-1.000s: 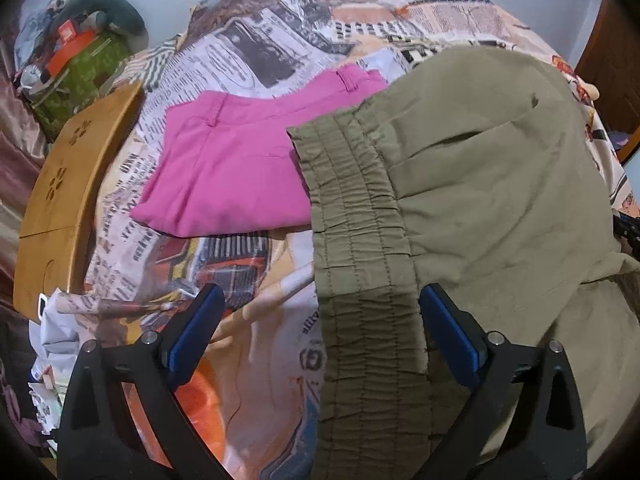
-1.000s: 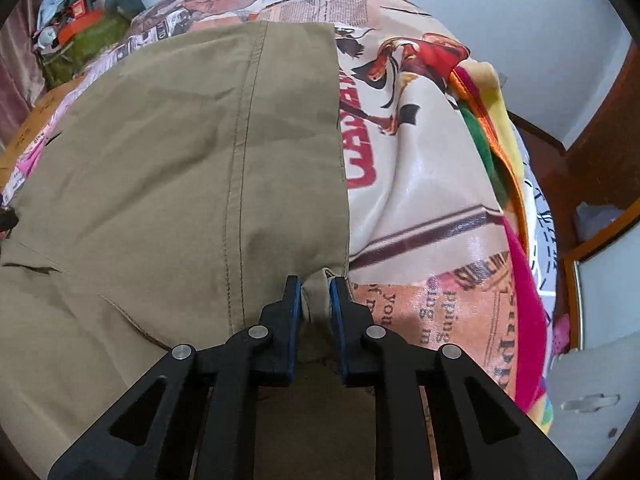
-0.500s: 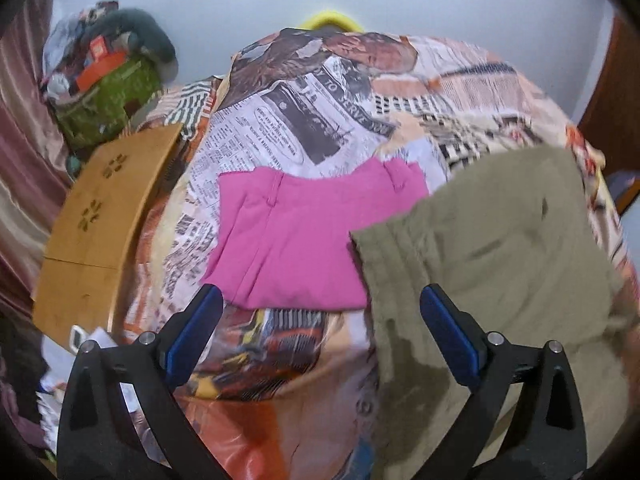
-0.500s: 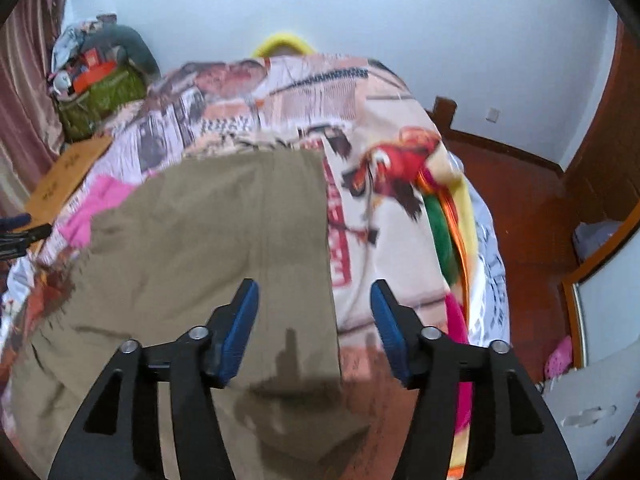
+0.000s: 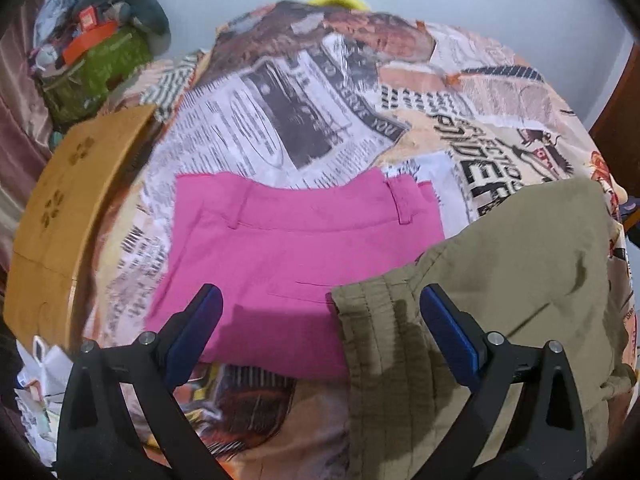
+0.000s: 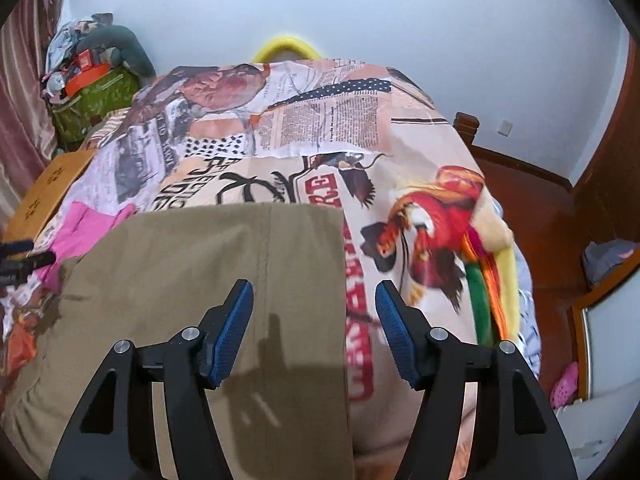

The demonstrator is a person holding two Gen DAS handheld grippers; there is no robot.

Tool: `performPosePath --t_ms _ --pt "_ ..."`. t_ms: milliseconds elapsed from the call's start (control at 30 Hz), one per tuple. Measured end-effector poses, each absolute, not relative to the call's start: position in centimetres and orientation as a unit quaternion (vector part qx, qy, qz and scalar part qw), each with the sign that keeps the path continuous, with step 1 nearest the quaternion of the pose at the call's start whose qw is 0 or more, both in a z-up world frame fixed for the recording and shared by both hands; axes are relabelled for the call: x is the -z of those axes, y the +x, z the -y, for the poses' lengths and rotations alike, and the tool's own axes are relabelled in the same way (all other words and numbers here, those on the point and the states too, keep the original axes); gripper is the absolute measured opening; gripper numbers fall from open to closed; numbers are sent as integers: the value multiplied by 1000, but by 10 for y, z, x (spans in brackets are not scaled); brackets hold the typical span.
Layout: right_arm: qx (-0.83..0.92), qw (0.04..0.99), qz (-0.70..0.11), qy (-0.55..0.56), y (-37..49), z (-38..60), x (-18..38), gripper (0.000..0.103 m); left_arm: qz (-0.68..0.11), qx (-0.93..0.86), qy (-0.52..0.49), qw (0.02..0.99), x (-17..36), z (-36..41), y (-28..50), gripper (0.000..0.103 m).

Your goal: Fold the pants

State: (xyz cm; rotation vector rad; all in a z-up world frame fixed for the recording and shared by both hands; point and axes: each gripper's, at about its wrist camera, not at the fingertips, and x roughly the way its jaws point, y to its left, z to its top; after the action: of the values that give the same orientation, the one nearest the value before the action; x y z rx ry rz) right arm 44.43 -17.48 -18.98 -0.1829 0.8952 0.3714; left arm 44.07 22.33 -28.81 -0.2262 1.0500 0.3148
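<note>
Right wrist view: the right gripper (image 6: 314, 322) hung released above the khaki pants (image 6: 180, 280), jaws just opened; left gripper (image 5: 320, 332) gaped empty too. Beside the pink pants (image 5: 296, 248), that waistband could spring open, unpinned.

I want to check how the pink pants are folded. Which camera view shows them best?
The left wrist view: the pink pants lie nearly whole, with only the near right corner under the olive pants. The right wrist view catches just a pink sliver.
</note>
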Motion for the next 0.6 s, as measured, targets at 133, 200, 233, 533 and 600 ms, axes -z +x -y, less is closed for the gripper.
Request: performPosePath --t_ms 133,200,233,533,600 --pt "-164 877 -445 -76 470 170 210 60 -515 -145 -126 835 310 -228 449 100" --pt "-163 875 -450 -68 482 168 220 60 -518 -134 -144 832 317 -230 451 100" --pt "-163 875 -451 -65 486 167 222 60 -519 -129 -151 831 320 -230 452 100" --pt "-163 870 -464 -32 510 162 240 60 -535 -103 -136 827 335 -214 473 100" --pt "-163 876 -453 -35 507 161 240 60 -533 -93 -132 831 335 -211 473 87"
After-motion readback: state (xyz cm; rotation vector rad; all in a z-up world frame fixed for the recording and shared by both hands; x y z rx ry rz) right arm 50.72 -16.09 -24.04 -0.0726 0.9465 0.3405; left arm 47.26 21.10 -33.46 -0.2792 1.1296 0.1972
